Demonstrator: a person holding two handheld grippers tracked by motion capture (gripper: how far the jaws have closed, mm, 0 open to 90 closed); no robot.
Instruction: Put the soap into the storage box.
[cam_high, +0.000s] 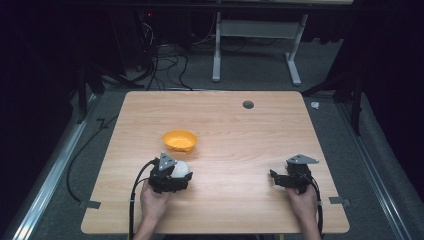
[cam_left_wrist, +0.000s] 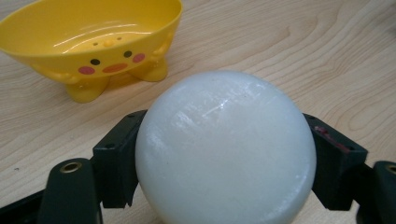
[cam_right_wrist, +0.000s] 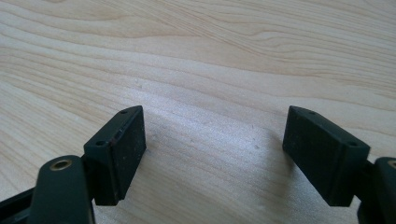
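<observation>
The ball (cam_left_wrist: 225, 148), white and glossy, sits between the 2 black jaws of the left gripper (cam_left_wrist: 225, 158), which pinch it on both flanks. In the left gripper view each jaw pad presses against the ball's side, and the ball bulges well above and ahead of them. In the high view the ball (cam_high: 181, 168) shows as a pale round shape at the front of the left gripper (cam_high: 172, 175), low over the table (cam_high: 240, 135), left of the middle and toward the near edge. Whether the ball rests on the wood or is lifted just off it, I cannot tell.

Just beyond the ball stands the bowl (cam_left_wrist: 95, 44), yellow with a small duck face and stubby feet, upright on the table. In the high view the bowl (cam_high: 180, 141) lies a little farther from the person than the gripper, near but apart from the ball. Bare wood lies between the 2, with nothing in the gap.

The right gripper (cam_right_wrist: 212, 149) has its jaws spread wide, with bare wood grain between them. In the high view the right gripper (cam_high: 292, 180) is held low over the table near the right edge, well apart from the ball and the bowl.

A small dark round spot (cam_high: 248, 104) marks the far part of the table, well clear of both grippers. Black cables (cam_high: 165, 62) lie on the floor beyond the table.
</observation>
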